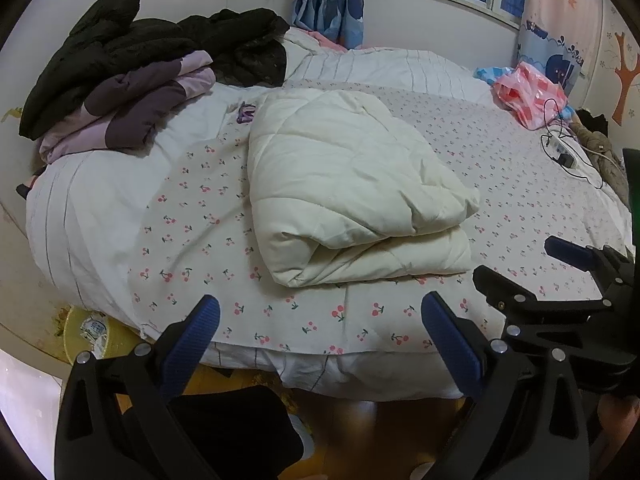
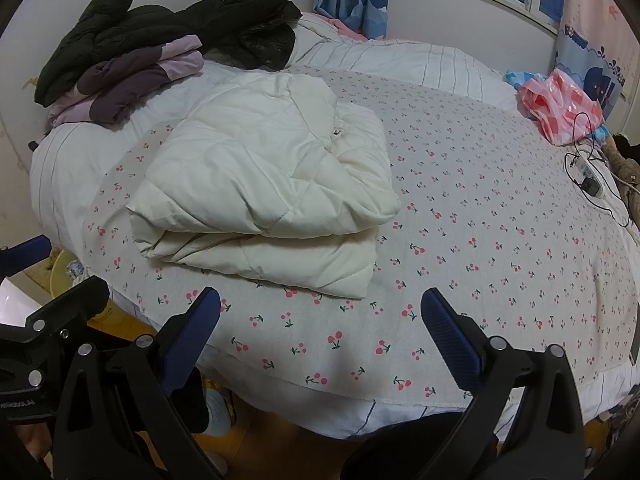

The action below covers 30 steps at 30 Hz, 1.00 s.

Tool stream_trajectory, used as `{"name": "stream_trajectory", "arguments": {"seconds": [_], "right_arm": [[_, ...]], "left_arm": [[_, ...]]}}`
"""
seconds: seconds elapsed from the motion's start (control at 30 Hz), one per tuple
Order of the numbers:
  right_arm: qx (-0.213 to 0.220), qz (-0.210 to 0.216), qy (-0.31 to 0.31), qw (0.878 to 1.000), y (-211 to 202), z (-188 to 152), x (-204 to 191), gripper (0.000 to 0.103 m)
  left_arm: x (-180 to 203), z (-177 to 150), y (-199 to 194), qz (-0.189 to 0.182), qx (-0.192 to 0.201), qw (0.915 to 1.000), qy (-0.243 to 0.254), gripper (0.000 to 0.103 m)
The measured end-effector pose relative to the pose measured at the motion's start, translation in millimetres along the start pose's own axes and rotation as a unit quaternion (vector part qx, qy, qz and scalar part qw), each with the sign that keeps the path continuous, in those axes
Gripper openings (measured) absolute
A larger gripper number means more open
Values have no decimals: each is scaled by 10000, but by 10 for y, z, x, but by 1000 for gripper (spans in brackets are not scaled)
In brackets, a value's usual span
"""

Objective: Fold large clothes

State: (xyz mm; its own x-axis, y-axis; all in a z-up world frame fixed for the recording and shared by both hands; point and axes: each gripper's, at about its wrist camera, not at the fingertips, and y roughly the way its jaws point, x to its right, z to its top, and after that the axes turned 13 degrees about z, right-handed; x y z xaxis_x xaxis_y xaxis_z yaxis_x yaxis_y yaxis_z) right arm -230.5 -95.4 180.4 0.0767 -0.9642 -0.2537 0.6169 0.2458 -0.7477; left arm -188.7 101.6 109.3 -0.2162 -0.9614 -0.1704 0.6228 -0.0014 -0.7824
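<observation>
A cream quilted padded garment point(image 1: 352, 184) lies folded into a thick rectangle on the cherry-print bed sheet point(image 1: 280, 320); it also shows in the right wrist view point(image 2: 264, 196). My left gripper point(image 1: 320, 320) is open and empty, held over the bed's near edge, short of the folded garment. My right gripper point(image 2: 320, 312) is open and empty, also at the near edge, just right of the garment's front corner. The right gripper also shows at the right edge of the left wrist view point(image 1: 560, 276).
A pile of black and purple jackets point(image 1: 120, 72) sits at the bed's far left. A pink plastic bag point(image 1: 532, 96) and a power strip with cables point(image 1: 560, 152) lie at the far right. A yellow stool point(image 1: 92, 336) stands by the bed's left corner.
</observation>
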Motion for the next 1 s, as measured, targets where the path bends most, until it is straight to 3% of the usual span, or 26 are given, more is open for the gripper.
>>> {"name": "stream_trajectory", "arguments": {"seconds": [1.0], "right_arm": [[-56, 48, 53, 10000, 49, -47, 56, 97]], "left_arm": [[63, -38, 60, 209, -138, 9996, 114, 96]]}}
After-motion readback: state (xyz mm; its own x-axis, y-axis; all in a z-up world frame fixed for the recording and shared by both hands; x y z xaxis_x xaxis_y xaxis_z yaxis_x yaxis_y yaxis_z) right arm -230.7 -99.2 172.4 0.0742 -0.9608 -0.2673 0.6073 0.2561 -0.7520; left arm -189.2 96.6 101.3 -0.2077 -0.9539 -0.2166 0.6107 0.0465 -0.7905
